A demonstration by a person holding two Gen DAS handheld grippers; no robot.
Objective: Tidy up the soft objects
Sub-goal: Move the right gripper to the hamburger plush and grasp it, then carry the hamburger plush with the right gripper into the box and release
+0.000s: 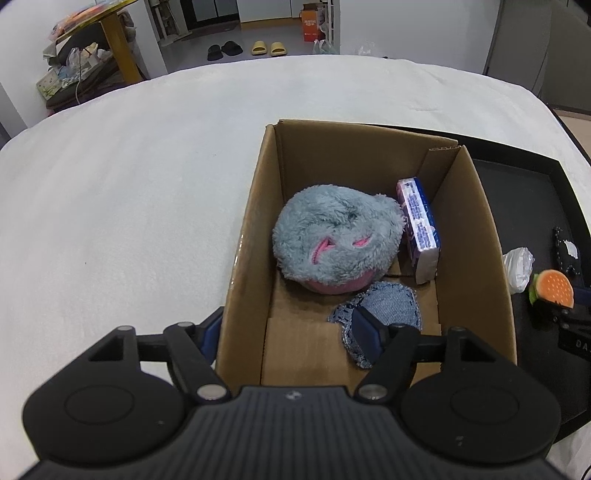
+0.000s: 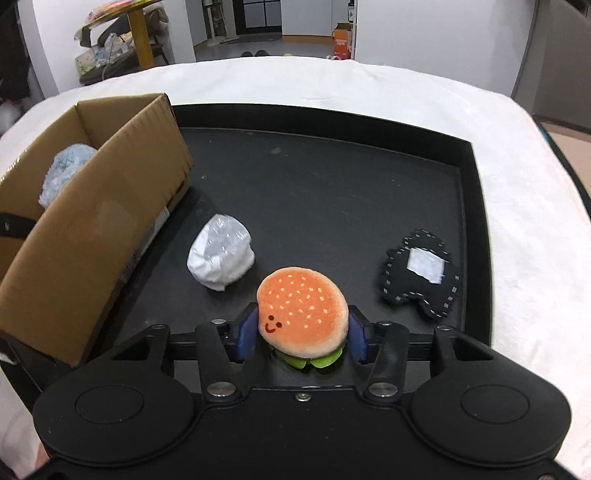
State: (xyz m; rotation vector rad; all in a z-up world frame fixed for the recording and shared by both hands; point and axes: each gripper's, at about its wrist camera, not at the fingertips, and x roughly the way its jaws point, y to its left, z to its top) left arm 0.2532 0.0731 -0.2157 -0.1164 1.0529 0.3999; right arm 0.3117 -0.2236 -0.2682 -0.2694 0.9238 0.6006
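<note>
A cardboard box [image 1: 251, 206] holds a grey-blue fluffy plush [image 1: 338, 238], a purple tissue pack [image 1: 419, 229] and a denim patch [image 1: 391, 304]. My left gripper [image 1: 288, 334] is open and empty, straddling the box's near left wall. My right gripper [image 2: 301, 336] is shut on a plush burger [image 2: 303, 312] over the black tray [image 2: 332, 192]. The burger also shows in the left wrist view [image 1: 554, 288]. A white crumpled bag [image 2: 221, 256] and a black felt piece [image 2: 423, 273] lie on the tray. The box also shows in the right wrist view [image 2: 99, 221].
The box and tray sit on a white bed cover [image 1: 129, 177]. Beyond the bed are a yellow-legged table [image 1: 118, 40] with clutter, slippers [image 1: 264, 48] on the floor and an orange carton [image 1: 310, 22].
</note>
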